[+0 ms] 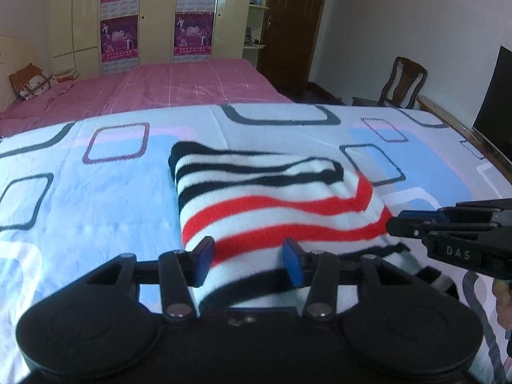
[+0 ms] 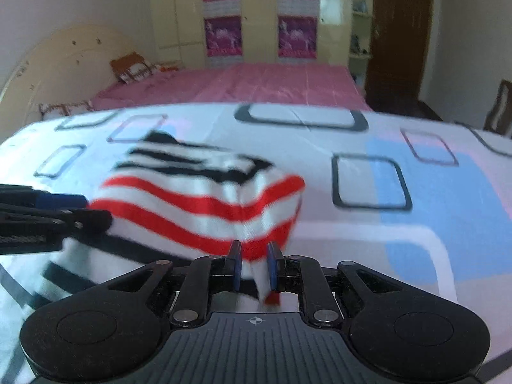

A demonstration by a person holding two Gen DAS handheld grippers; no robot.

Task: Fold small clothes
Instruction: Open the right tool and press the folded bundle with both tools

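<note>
A small knit garment [image 1: 262, 198] with red, black and white stripes lies folded on a patterned bedsheet [image 1: 96, 192]. My left gripper [image 1: 249, 262] is open, its blue pads either side of the garment's near edge. My right gripper [image 2: 254, 265] has its blue pads close together around a fold of the garment [image 2: 204, 201]; cloth hangs between them. Each gripper shows at the side of the other's view: the right one [image 1: 396, 224] at the garment's right corner, the left one [image 2: 86, 211] at its left edge.
The sheet [image 2: 416, 224] is white and blue with dark square outlines. Behind it lies a pink bed [image 1: 166, 86] with a cushion [image 1: 32, 83], then a cream wardrobe [image 1: 153, 16], a brown door [image 1: 294, 22] and a wooden chair [image 1: 403, 83].
</note>
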